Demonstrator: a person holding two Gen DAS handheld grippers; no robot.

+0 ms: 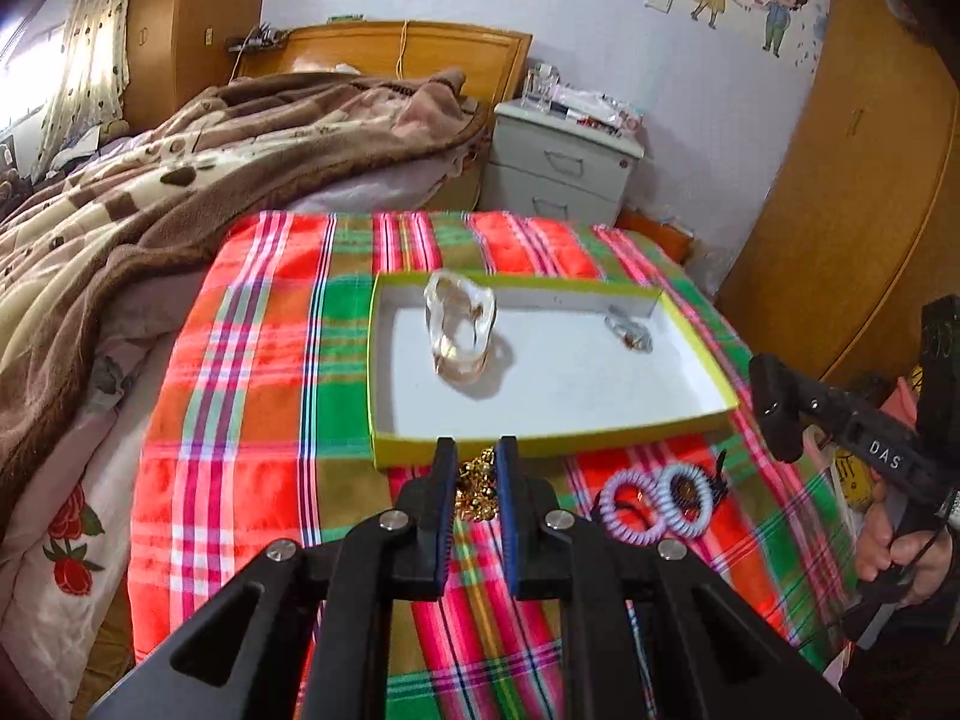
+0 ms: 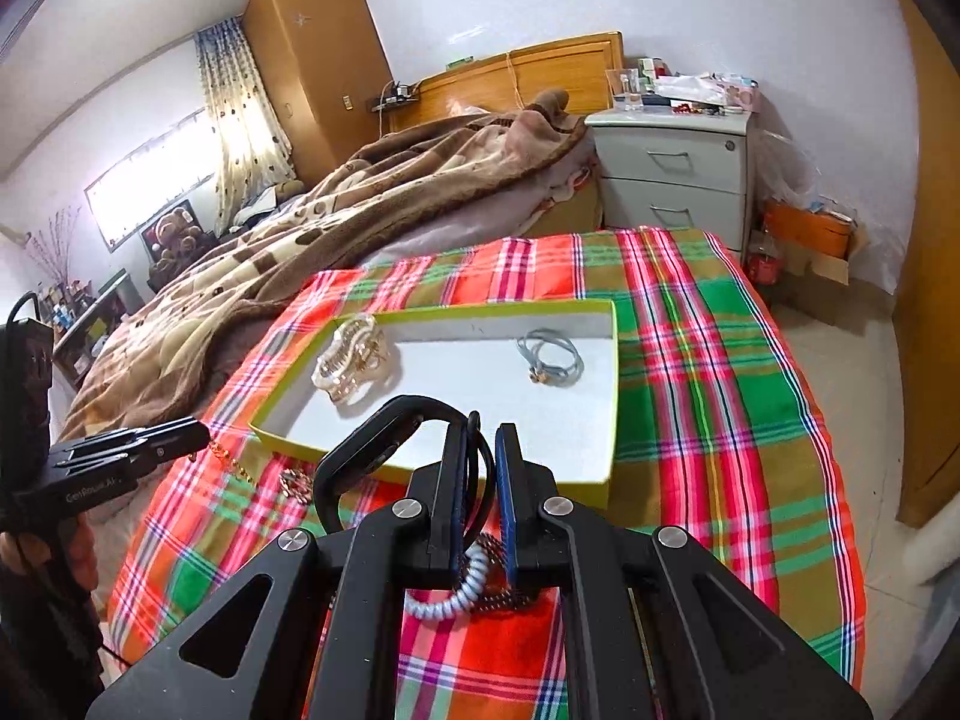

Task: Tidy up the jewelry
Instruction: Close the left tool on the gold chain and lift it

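A shallow white box with a yellow-green rim (image 1: pixel 384 396) (image 2: pixel 612 396) lies on the plaid cloth. In it are a clear hair claw (image 1: pixel 459 330) (image 2: pixel 354 360) and a grey hair tie with a charm (image 1: pixel 627 333) (image 2: pixel 552 357). My left gripper (image 1: pixel 477 468) is just in front of the box, its fingers narrowly apart around a gold chain (image 1: pixel 477 489) (image 2: pixel 252 468) on the cloth. My right gripper (image 2: pixel 483 450) is shut on a black hair tie (image 2: pixel 480 468), a black headband (image 2: pixel 360 450) curving beside it. Pale coil hair ties (image 1: pixel 657 504) (image 2: pixel 456 597) lie under it.
The plaid cloth (image 1: pixel 252 360) (image 2: pixel 720 396) covers a low surface beside a bed with a brown blanket (image 1: pixel 150 198) (image 2: pixel 360 210). A grey nightstand (image 1: pixel 558 168) (image 2: pixel 672 174) stands behind. A wooden wardrobe (image 1: pixel 852 180) is at right.
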